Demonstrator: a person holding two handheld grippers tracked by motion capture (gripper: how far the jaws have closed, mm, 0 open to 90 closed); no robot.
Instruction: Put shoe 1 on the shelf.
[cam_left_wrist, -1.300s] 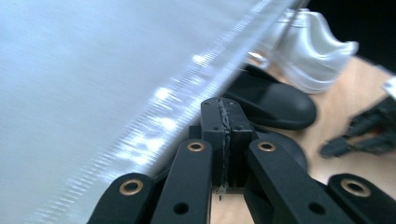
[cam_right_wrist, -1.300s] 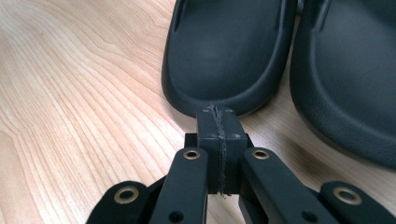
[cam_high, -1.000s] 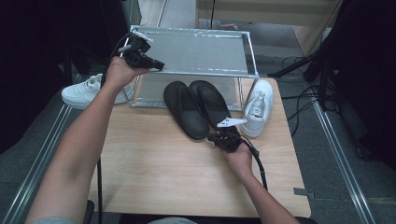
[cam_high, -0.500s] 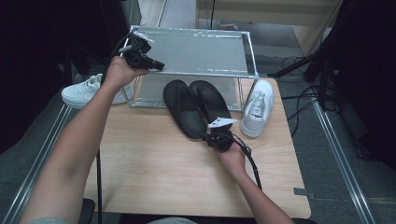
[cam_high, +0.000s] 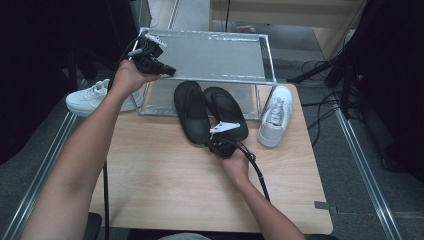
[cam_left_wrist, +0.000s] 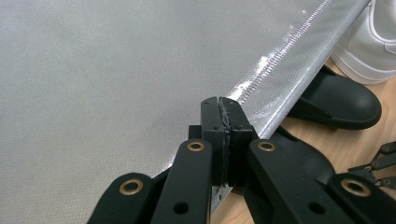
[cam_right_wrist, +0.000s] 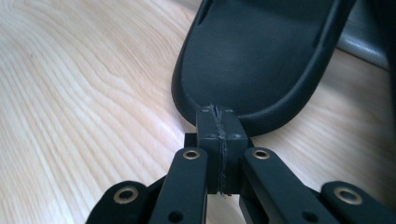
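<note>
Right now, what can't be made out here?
- Left black slipper heel: high view, right hand-held gripper covers it; contact unclear.
- Left white sneaker: high view, forearm hides its toe end.
- Right white sneaker: left gripper view, cut off by the frame edge.

A light wooden rectangular table (cam_high: 165, 190) is standing on a grey carpeted floor (cam_high: 370, 200), with black cables (cam_high: 320, 102) trailing beside it and darkness lying at both sides.
</note>
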